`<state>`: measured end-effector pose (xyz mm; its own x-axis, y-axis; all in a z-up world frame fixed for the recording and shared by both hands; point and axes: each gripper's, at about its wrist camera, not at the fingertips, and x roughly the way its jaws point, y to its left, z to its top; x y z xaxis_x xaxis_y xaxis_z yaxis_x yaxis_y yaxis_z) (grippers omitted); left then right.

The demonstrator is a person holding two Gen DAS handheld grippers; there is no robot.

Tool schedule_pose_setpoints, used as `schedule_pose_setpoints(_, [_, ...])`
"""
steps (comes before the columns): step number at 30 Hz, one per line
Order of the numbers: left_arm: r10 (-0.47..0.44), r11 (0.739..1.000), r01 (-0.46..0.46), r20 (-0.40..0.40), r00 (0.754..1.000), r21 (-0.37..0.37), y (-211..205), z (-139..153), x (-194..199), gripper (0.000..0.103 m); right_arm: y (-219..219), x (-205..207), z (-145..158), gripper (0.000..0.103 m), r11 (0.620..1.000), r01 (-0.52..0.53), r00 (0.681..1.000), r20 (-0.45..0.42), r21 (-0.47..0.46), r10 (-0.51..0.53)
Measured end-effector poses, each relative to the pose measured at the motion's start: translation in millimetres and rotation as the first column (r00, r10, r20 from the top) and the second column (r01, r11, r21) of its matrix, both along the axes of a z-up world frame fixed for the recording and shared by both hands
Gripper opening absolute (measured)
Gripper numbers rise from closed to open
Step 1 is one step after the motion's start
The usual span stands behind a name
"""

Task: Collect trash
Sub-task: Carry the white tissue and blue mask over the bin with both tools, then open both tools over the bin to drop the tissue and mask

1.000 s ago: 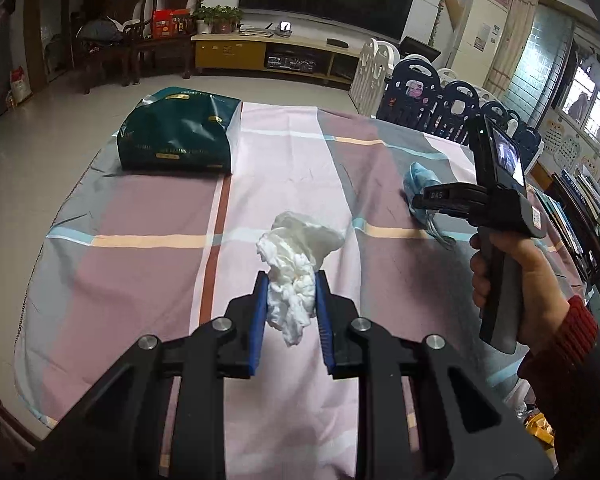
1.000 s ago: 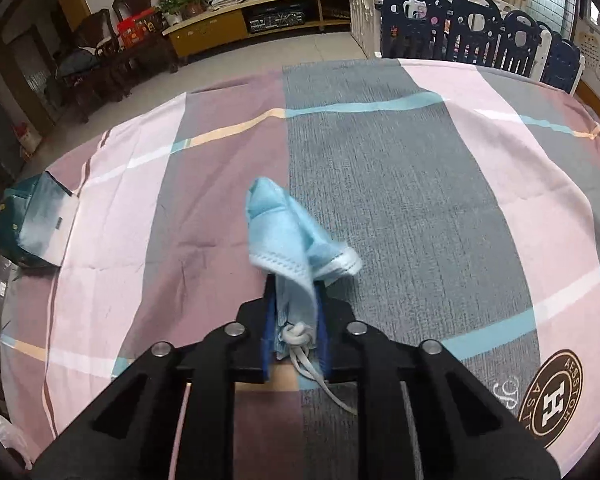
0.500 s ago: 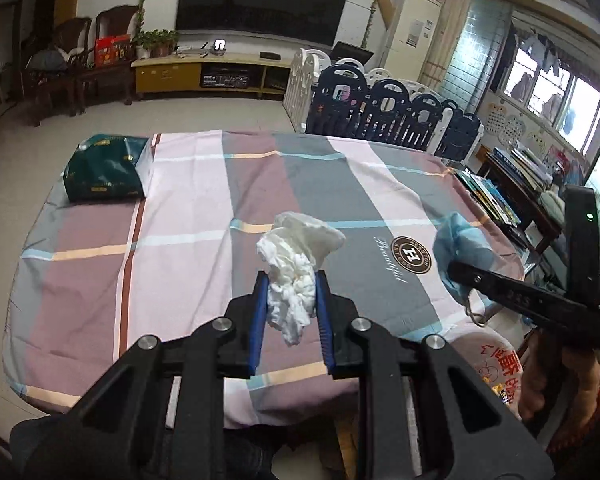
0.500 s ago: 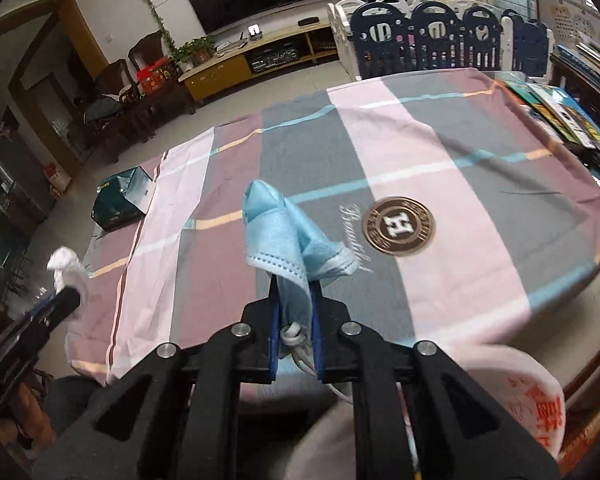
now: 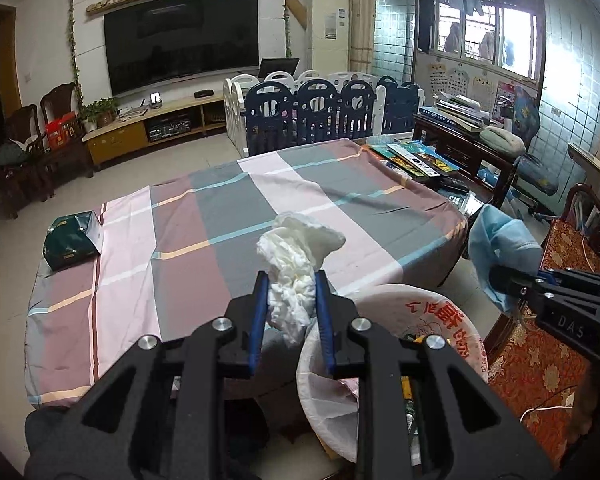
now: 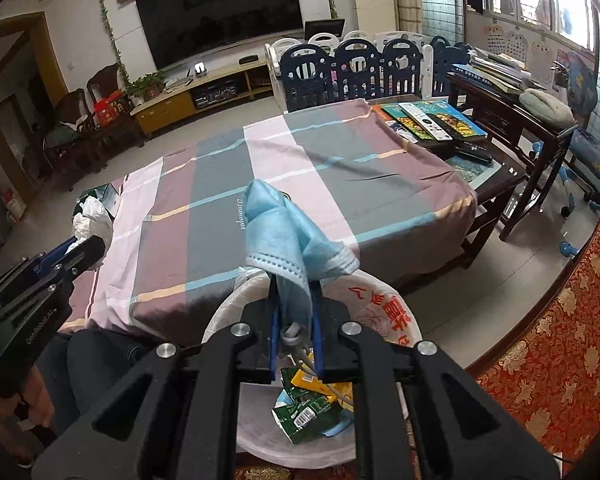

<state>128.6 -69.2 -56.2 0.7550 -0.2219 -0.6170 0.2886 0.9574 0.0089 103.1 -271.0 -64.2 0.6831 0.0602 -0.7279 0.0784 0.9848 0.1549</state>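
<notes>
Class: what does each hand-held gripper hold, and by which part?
Left hand-held gripper: crumpled white tissue, lower end. Right hand-held gripper: light-blue face mask, bottom edge near ear loops.

crumpled white tissue (image 5: 296,264) pinched aloft | blue mask (image 6: 290,240) dangling over lined bin (image 6: 384,304) | wrappers (image 6: 308,412), perhaps snack packs, inside

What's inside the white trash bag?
In the right wrist view, the white trash bag holds snack wrappers: a green one and a yellow one. The right gripper, shut on the blue face mask, covers the rest of the inside.
</notes>
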Motion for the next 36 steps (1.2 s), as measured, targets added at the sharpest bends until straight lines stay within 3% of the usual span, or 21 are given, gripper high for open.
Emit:
schedule_pose_setpoints(14, [-0.035,0.999,0.035,-0.002,0.999,0.022,-24.9,-0.3,-18.7,0.024,-21.3,-33.9,-6.5,0.014,0.998,0.011,1.0,0.003,0.056,-0.012])
schedule_pose_setpoints(25, [-0.079,0.997,0.081,-0.067,0.995,0.022,-43.9,-27.2,-11.7,0.024,-28.0,-34.2,-11.8,0.014,0.997,0.027,1.0,-0.01,0.068,-0.027])
schedule_pose_setpoints(32, [-0.137,0.99,0.138,-0.15,0.979,-0.002,-55.3,-50.2,-2.9,0.027,-32.1,-31.6,-16.9,0.014,0.995,0.039,0.999,-0.03,0.086,-0.037])
schedule_pose_setpoints(33, [-0.159,0.987,0.159,-0.161,0.974,-0.015,-57.4,-51.9,-2.6,0.033,-32.3,-31.4,-17.2,0.014,0.995,0.04,0.999,-0.032,0.086,-0.038])
schedule_pose_setpoints(36, [-0.168,0.985,0.17,-0.165,0.972,-0.005,-60.1,-55.6,-3.6,0.069,-32.6,-30.3,-19.3,0.014,0.995,0.042,0.998,-0.041,0.089,-0.039])
